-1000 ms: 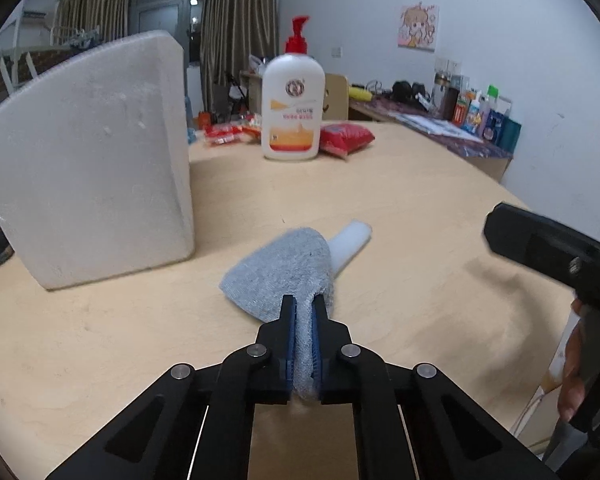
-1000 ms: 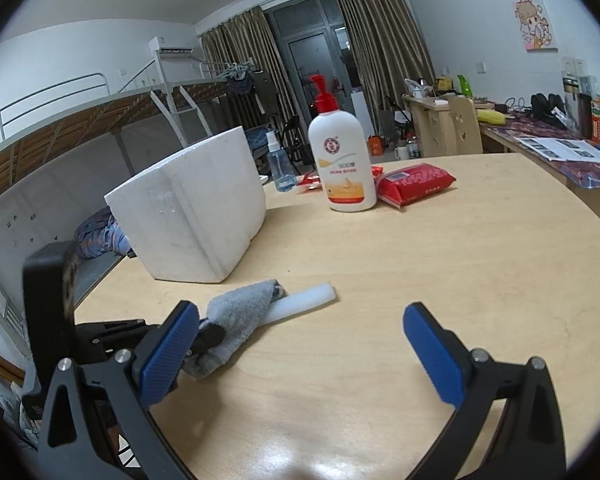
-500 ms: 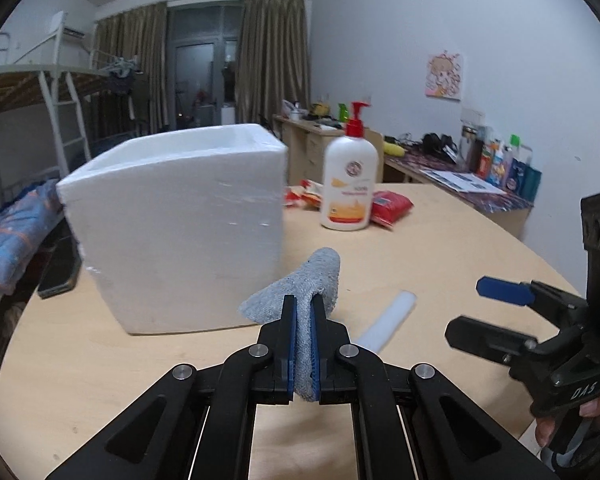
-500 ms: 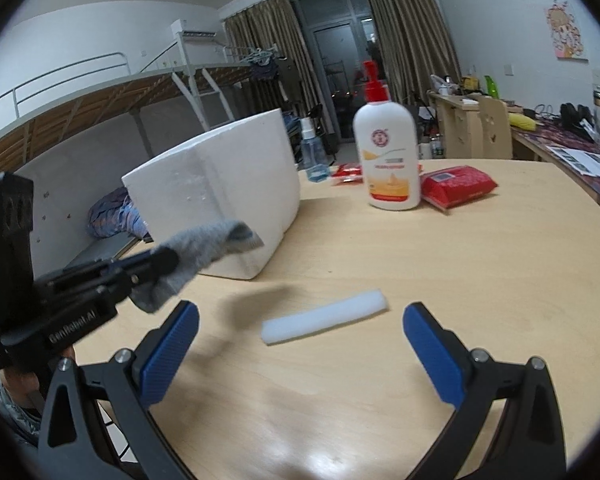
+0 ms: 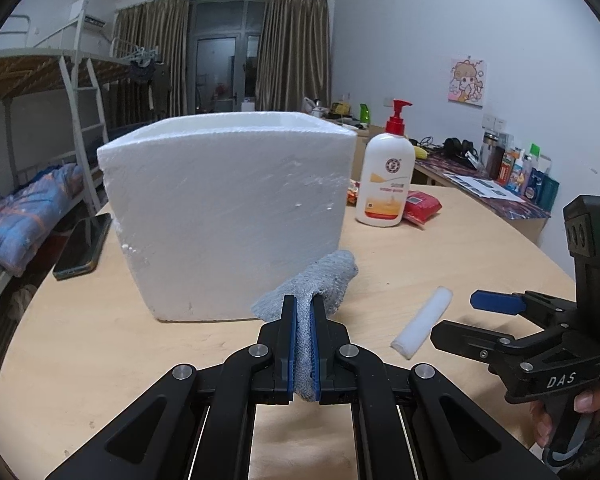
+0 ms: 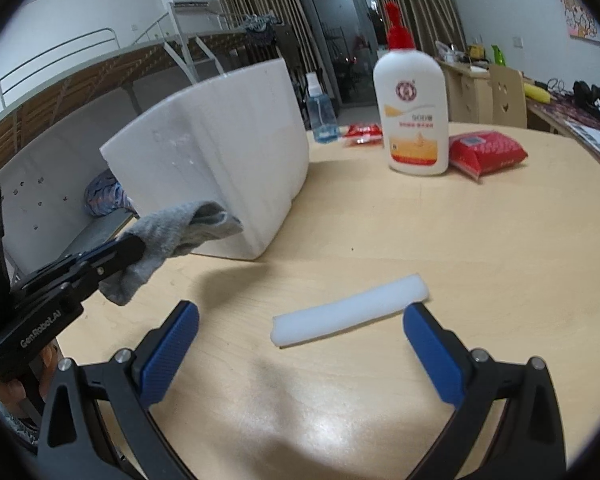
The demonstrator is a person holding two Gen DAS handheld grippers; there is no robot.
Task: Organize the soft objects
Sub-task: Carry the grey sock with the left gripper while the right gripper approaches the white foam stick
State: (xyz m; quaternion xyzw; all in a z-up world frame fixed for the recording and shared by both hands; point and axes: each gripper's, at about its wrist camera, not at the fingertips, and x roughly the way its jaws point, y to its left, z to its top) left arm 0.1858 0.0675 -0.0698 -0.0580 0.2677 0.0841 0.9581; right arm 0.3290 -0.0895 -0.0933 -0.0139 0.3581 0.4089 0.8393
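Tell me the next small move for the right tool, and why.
Probably lower and close on the white foam strip. The right tool stands open with the strip lying on the table between its pads, while the left tool is already shut on the grey cloth beside the foam box.

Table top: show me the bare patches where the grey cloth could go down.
Bare wood lies between the foam strip and the lotion bottle, and on the table in front of the foam box. It is crowded behind, around the bottle, the red packet and the spray bottle.
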